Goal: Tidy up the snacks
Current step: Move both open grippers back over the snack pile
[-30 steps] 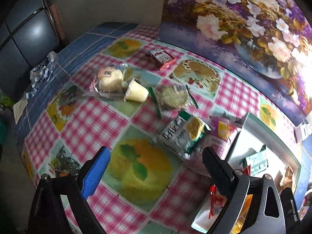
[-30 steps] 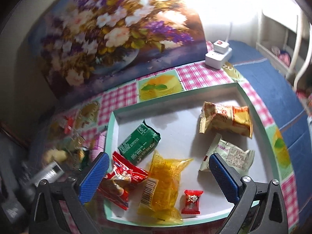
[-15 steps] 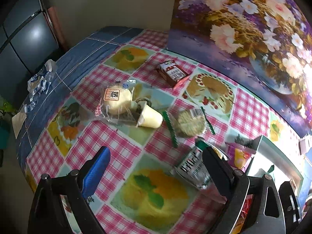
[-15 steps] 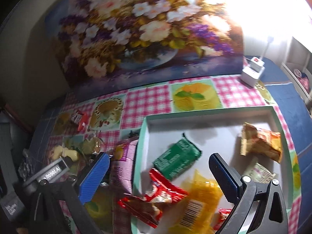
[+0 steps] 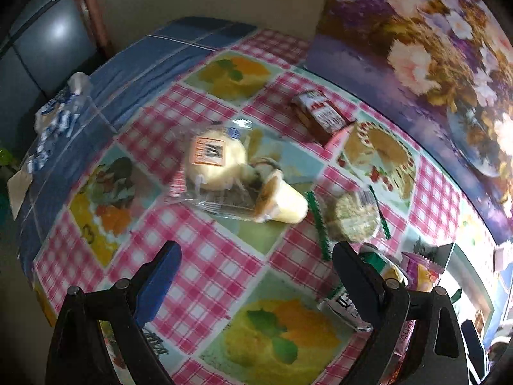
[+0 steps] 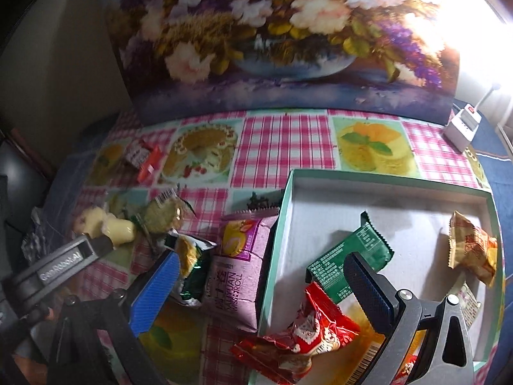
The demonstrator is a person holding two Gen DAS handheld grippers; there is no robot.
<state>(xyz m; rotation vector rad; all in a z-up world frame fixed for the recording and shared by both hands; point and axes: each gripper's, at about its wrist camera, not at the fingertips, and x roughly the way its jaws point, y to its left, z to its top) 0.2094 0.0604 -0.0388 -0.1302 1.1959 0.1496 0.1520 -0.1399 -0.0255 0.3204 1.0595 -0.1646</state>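
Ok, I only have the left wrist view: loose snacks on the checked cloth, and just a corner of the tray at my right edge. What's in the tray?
Observer: A green packet lies flat in the tray, plus an orange-and-cream one at the far side.
Operator: Anything hanging over the rim?
Observer: Yes, a red wrapper lies across the near edge.
Operator: Is the right hand-held gripper carrying anything?
Observer: No. The right hand-held gripper is open and empty, above a purple packet leaning on the tray's outer wall.
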